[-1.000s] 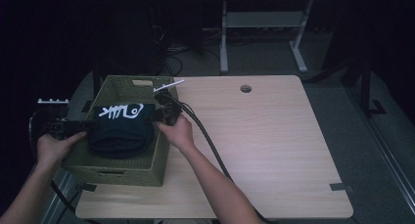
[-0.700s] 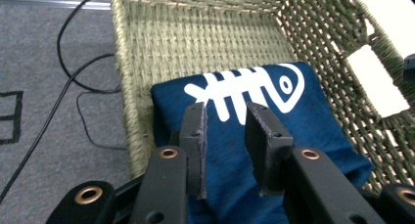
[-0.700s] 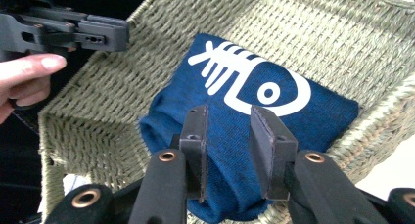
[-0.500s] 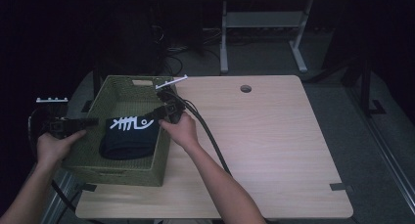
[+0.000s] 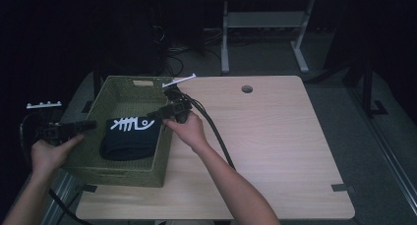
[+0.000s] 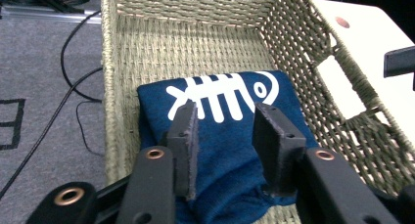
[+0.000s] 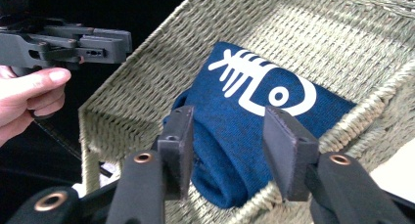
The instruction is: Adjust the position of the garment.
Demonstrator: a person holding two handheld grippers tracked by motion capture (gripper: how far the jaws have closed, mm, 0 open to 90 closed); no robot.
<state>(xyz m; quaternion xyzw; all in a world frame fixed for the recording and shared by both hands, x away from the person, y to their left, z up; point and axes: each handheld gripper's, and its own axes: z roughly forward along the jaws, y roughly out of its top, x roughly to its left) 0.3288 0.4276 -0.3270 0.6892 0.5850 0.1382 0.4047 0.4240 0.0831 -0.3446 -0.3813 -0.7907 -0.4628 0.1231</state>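
A pale wood bench [image 5: 275,151] stands in a dark room with grey floor and loose cables. On its left end sits one woven green basket [image 5: 162,158], holding one folded navy shirt [image 5: 129,139] with a white fishbone print. Two tools flank it: the left hand-held gripper [image 5: 88,125] and right hand-held gripper [image 5: 156,113], jaws just opening, both parted and empty.

Folded navy-blue cloth garment [image 5: 130,138] with a white fish-skeleton print [image 6: 222,93] facing up, lying flat on the floor of a green woven rectangular basket [image 5: 113,90]. It sits just ahead of and below both pairs of jaws, free of either. Print end is farthest from the left jaws; a rolled fold edge [image 7: 220,180] is nearest the right jaws.
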